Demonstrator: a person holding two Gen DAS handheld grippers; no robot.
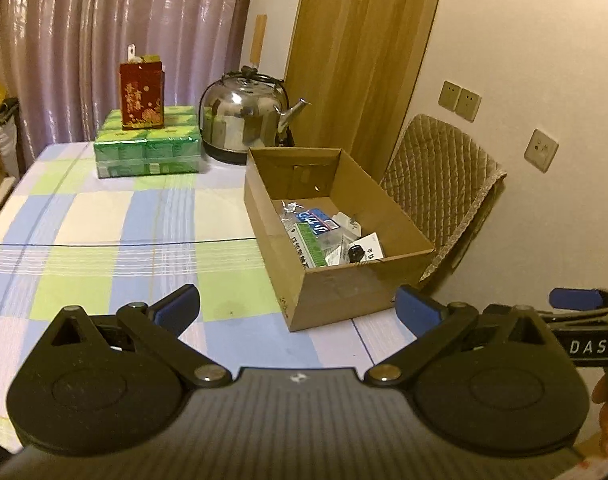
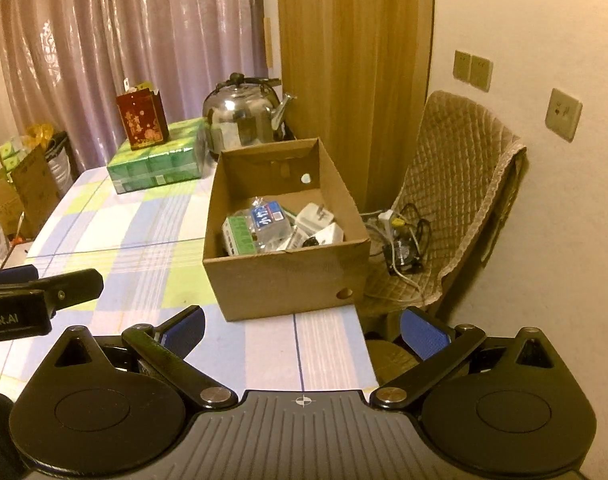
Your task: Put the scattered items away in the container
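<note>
Checked tablecloth point(image 1: 103, 216) in blue, green and white covers the table; pale curtains hang at the far side, and a quilted chair point(image 2: 456, 200) stands to the right against the wall. At far centre a steel kettle point(image 1: 243, 120) is seen, with a green wrapped pack point(image 1: 147, 148) to its left carrying a red carton point(image 1: 141, 96).

Cardboard box point(image 1: 344, 292) is set at the right part of the table, open-topped. Small items point(image 2: 279, 228) lie piled on its floor: a green-and-white packet, a blue-labelled clear bag, white plug-like pieces and a dark round part. No loose item is seen on the cloth around the box in either view.

Left gripper point(image 1: 297, 308): fingers spread wide, nothing between them. Right gripper point(image 2: 301, 332): fingers likewise spread wide and empty. Both are held near the table edge, short of the box.

Judged: task appears near complete or complete. Contents are judged light; film bags likely slippery and crushable, so a hold across a stiff packet edge or a plug body would be preferred. Box itself is judged stiff but thin-walled; it is best taken at a side wall rim.
</note>
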